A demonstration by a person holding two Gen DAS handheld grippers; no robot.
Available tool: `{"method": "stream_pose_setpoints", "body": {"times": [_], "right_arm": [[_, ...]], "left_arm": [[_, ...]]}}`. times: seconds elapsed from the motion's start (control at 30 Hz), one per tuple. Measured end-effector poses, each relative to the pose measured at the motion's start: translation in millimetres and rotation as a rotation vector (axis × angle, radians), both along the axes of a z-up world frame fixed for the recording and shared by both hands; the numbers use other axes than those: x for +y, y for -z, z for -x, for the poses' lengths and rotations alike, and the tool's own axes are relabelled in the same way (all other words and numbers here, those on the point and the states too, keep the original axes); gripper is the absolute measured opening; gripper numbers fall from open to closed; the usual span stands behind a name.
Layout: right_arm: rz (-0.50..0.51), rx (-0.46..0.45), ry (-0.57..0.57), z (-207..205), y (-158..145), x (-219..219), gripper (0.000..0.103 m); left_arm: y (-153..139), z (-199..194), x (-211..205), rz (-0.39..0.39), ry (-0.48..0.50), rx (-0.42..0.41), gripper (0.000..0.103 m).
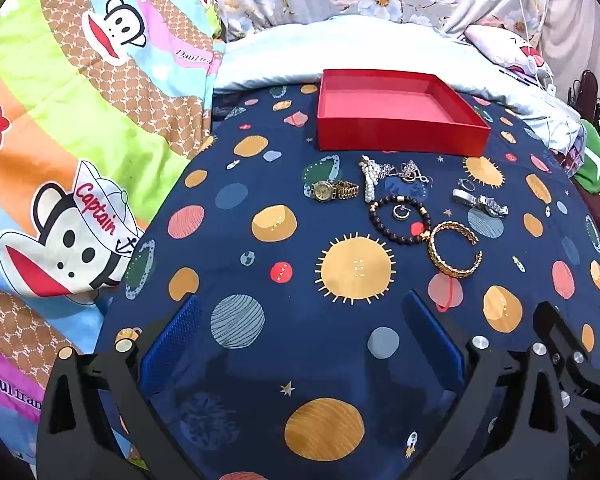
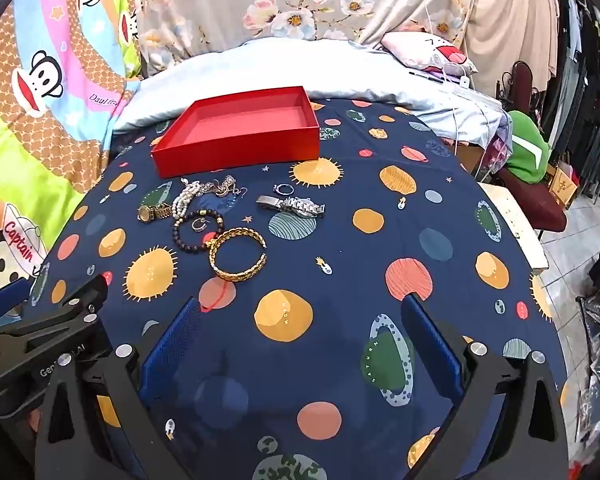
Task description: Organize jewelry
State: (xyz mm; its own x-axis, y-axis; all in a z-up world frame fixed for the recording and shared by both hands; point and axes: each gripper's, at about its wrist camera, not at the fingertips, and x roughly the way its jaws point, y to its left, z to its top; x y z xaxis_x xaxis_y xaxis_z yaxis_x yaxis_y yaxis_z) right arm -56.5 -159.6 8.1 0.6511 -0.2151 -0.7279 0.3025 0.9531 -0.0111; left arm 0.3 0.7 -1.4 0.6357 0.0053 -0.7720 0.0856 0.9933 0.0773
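I have both tools hanging over the dark navy bedsheet printed with planets and suns (image 1: 300, 360), tilted downward. My left gripper (image 1: 306, 336) has its blue ribbed pads spread as wide as they go, with only cloth between them; my right gripper (image 2: 300, 336) is the same, wide apart and holding nothing. In the right wrist view the left gripper's black frame shows at the lower left edge, beside mine.

The shallow red cardboard box with no lid (image 1: 400, 136) sits at the far side of the sheet, nothing inside it, up against a pale blue pillow (image 1: 340, 52). All the jewelry lies on the sheet just in front of the box, well ahead of both grippers. From left to right I see a gold wristwatch with a metal link band (image 1: 332, 191), a white pearl strand bunched up (image 1: 369, 180), and a tangle of thin silver chains (image 1: 410, 172) close to the box's front wall. Nearer me lies a dark beaded bracelet (image 1: 400, 220) with a small silver hoop earring (image 1: 400, 212) inside its loop, and touching its right edge an open gold braided cuff bangle (image 1: 454, 250). Farther right rest a silver link wristwatch (image 1: 480, 202) and a small silver ring (image 1: 467, 185) just behind it
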Motion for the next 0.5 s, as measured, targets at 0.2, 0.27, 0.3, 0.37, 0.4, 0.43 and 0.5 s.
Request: {"method": "stream_pose_setpoints", "body": {"times": [0.2, 0.27, 0.3, 0.37, 0.4, 0.43, 0.5], "right_arm": [[0.016, 0.006, 0.004, -1.7, 4.1, 1.6, 0.098], [-0.017, -0.018, -0.001, 4.7, -2.1, 0.1, 0.098], [-0.016, -0.019, -0.003, 6.1, -3.4, 0.8, 0.098], [-0.011, -0.019, -0.002, 6.2, -4.0, 2.0, 0.098], [-0.013, -0.017, -0.002, 7.3, -2.5, 0.2, 0.098], [-0.01, -0.018, -0.002, 7.7, -2.7, 0.7, 0.098], [-0.009, -0.018, -0.002, 8.3, -2.6, 1.4, 0.098]], "left_arm": [[-9.3, 6.4, 4.1, 0.001, 0.003, -0.029, 0.098], [-11.8, 6.6, 1.6, -0.007, 0.004, -0.033, 0.098], [-12.1, 7.1, 1.1, -0.01, 0.005, -0.035, 0.098], [-13.4, 7.9, 1.3, -0.009, 0.002, -0.038, 0.098], [-14.0, 8.3, 1.3, -0.008, 0.001, -0.038, 0.098], [-14.5, 8.7, 1.3, -0.006, 0.001, -0.038, 0.098], [-10.6, 8.4, 3.4, -0.007, 0.007, -0.035, 0.098]]}}
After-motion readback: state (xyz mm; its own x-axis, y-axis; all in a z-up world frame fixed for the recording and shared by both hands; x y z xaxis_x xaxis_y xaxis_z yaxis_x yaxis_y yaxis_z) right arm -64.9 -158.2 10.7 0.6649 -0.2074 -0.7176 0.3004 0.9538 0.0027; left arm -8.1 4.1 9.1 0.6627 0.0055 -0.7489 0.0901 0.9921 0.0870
